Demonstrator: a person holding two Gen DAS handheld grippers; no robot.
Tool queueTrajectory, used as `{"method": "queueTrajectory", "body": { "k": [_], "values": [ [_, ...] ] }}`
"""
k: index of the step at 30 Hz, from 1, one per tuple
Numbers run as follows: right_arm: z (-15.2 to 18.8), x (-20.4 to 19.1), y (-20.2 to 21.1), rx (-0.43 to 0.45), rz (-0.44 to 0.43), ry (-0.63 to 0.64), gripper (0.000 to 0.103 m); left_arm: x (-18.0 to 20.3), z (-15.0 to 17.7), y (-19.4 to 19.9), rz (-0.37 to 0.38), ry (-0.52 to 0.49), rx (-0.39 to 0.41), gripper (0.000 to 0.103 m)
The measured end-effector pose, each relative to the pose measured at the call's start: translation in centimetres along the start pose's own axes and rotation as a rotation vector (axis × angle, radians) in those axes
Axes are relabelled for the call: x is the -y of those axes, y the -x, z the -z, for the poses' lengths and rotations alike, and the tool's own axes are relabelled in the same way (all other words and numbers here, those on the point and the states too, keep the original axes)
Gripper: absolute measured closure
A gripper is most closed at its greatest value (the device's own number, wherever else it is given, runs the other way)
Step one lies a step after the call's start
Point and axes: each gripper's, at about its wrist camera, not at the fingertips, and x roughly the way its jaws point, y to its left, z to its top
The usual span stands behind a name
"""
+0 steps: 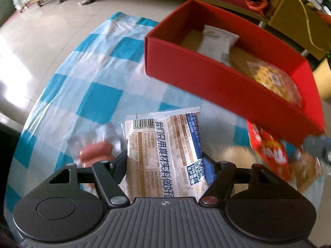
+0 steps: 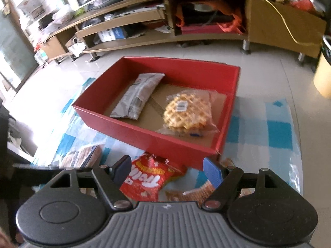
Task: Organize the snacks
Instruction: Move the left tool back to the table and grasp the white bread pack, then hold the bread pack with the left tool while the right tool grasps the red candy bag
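A red box stands on the blue-checked tablecloth and holds a white packet and a bagged waffle. The red box also shows in the left wrist view. My left gripper is shut on a white-and-brown snack packet, held above the cloth short of the box. My right gripper is open above a red snack bag that lies just in front of the box. The red bag also shows in the left wrist view.
A sausage pack lies on the cloth left of my left gripper. A clear cracker pack lies beside the red bag, and another packet lies to the left. A low wooden shelf unit stands beyond the table.
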Motion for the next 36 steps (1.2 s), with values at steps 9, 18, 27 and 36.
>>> {"method": "queueTrajectory", "body": {
  "k": [9, 18, 27, 36],
  "values": [
    [0.6, -0.1, -1.6, -0.072, -0.046, -0.073, 0.028, -0.9, 3.0, 2.4, 0.065, -0.036, 0.003, 0.028],
    [0.1, -2.2, -6.1, -0.154, -0.044, -0.157, 0.025, -1.4, 3.0, 2.1, 0.097, -0.036, -0.009, 0.027],
    [0.5, -0.6, -8.3, -0.223, -0.026, -0.253, 0.020, -1.8, 3.1, 1.6, 0.111, -0.040, -0.027, 0.027],
    [3.2, 0.0, -5.6, -0.198, -0.044, -0.198, 0.047, -1.2, 4.5, 1.8, 0.095, -0.105, -0.029, 0.027]
  ]
}}
